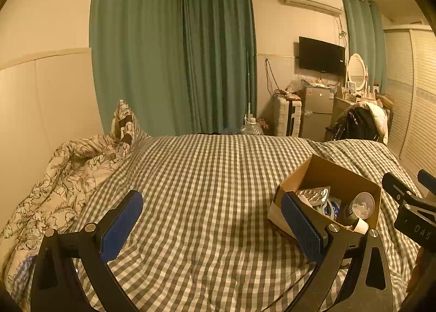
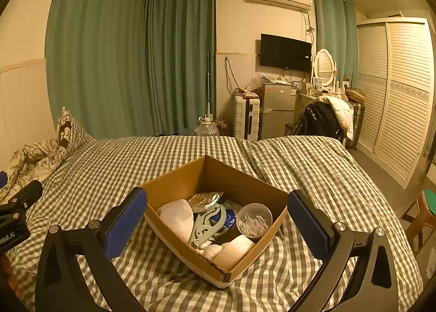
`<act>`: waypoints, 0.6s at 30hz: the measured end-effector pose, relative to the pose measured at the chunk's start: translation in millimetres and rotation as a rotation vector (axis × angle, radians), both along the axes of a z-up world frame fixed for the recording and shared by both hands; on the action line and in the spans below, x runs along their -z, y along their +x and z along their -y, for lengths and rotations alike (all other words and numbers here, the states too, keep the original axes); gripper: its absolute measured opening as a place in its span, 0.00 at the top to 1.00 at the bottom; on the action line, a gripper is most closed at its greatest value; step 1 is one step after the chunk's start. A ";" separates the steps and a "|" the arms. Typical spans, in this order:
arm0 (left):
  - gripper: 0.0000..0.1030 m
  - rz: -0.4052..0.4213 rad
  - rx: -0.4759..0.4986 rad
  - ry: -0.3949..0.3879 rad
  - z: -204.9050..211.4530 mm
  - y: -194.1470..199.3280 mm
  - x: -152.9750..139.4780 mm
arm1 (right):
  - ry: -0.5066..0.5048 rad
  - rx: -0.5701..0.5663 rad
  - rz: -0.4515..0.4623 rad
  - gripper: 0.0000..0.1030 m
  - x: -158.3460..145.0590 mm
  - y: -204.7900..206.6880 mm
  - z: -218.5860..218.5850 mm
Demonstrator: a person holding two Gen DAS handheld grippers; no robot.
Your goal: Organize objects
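A brown cardboard box (image 2: 174, 184) rests on the checked bedspread (image 2: 313, 170). Inside it lie a foil blister pack (image 2: 205, 199), a grey folding hanger (image 2: 208, 226), a round clear tub of cotton swabs (image 2: 254, 220), a pale pink soft item (image 2: 177, 215) and a cream bottle (image 2: 235, 250). My right gripper (image 2: 217, 215) is open, its blue pads on either side of the box. My left gripper (image 1: 211, 218) is open over bare bedspread, left of the box (image 1: 338, 176). The right gripper's body (image 1: 408, 203) shows at the left wrist view's right edge.
A crumpled floral quilt (image 1: 62, 173) and pillow (image 1: 124, 121) lie at the bed's left. Beyond the bed stand teal curtains (image 1: 174, 53), a small fridge (image 2: 278, 107), a chair draped with clothes (image 2: 324, 118), a louvred wardrobe (image 2: 395, 94) and a wooden stool (image 2: 422, 216).
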State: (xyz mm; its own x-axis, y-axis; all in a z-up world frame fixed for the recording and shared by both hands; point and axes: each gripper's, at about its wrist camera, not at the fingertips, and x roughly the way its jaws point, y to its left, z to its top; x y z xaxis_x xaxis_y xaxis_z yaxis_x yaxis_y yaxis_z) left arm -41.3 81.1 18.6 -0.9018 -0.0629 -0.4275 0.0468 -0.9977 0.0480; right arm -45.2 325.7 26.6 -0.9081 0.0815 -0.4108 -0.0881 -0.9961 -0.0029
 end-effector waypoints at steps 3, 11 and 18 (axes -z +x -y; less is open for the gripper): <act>0.00 0.005 -0.002 0.004 2.5 -0.1 -1.3 | -0.004 -0.014 -0.006 0.00 -1.2 1.0 2.4; 0.00 0.006 -0.005 0.005 5.4 0.9 -5.4 | -0.005 -0.022 -0.009 0.00 -1.7 1.6 5.0; 0.00 0.010 -0.008 0.002 4.5 0.3 -5.3 | -0.010 -0.030 -0.002 0.00 0.0 0.9 6.0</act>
